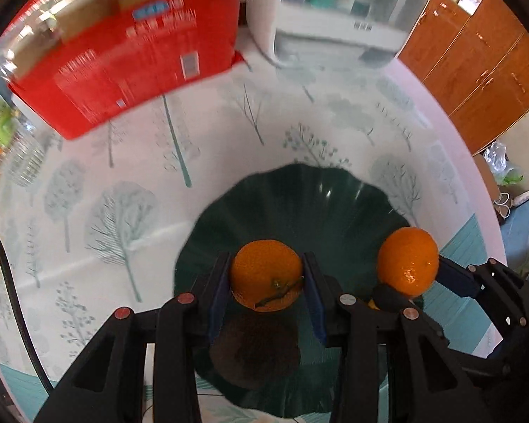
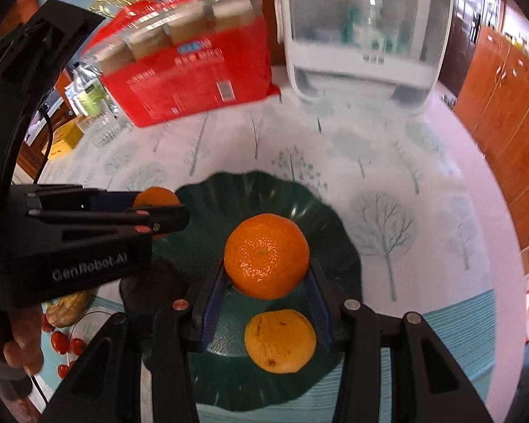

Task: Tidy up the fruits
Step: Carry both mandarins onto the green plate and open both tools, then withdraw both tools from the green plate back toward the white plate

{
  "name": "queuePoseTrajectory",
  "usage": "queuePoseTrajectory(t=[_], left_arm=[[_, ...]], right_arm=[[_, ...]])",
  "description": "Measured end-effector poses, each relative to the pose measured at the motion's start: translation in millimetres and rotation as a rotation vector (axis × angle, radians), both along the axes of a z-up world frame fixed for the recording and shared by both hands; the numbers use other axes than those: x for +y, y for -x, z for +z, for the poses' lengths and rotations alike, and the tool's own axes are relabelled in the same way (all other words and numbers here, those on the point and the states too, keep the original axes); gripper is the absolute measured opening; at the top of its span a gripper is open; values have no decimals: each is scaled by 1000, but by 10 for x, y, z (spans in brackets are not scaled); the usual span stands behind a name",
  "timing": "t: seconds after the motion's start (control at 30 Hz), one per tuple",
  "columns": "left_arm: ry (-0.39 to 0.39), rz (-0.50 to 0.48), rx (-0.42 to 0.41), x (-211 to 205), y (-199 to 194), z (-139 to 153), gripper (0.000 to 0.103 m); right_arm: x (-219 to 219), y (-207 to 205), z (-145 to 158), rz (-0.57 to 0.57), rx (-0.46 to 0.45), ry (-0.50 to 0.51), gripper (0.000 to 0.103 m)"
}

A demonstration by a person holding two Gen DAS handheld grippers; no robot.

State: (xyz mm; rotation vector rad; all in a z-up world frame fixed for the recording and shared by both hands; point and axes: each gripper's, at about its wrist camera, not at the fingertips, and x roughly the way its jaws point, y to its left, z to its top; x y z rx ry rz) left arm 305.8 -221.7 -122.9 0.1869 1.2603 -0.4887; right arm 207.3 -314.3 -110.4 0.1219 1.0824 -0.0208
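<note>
A dark green scalloped plate (image 1: 317,197) (image 2: 338,236) lies on the tree-patterned tablecloth. My left gripper (image 1: 267,275) is shut on an orange (image 1: 266,275) above the plate; it also shows in the right wrist view (image 2: 157,195). My right gripper (image 2: 266,268) is shut on a second orange (image 2: 266,255), held above the plate; it shows at the right of the left wrist view (image 1: 407,262). A third orange (image 2: 280,341) lies on the plate below it. A dark brown fruit (image 1: 254,352) lies on the plate under my left gripper.
A red package (image 1: 130,56) (image 2: 194,77) and a white appliance (image 2: 366,35) stand at the table's far side. Water bottles (image 2: 91,105) stand far left. Cherry tomatoes (image 2: 61,345) and a brown item (image 2: 70,308) sit at the near left. Wooden cabinets (image 1: 476,70) are at the right.
</note>
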Motion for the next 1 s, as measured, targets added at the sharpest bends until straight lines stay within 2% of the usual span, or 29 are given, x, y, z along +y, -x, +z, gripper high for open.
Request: queuePoseTrajectory(t=[0.27, 0.33, 0.4, 0.47, 0.5, 1.0], left_arm=[[-33, -10, 36, -93, -17, -266, 39], [-39, -8, 33, -91, -12, -274, 43], [-41, 0, 21, -84, -5, -245, 71], [-46, 20, -12, -63, 11, -184, 82], [-49, 22, -19, -57, 10, -159, 84], [-33, 61, -57, 161, 280, 117, 85]], right_arm=[[0, -59, -279, 8, 67, -13, 46], [-7, -63, -294, 15, 66, -25, 46], [2, -56, -288, 24, 60, -28, 46], [14, -43, -276, 29, 59, -22, 49], [17, -36, -265, 28, 58, -18, 51], [58, 209, -11, 16, 11, -59, 51]])
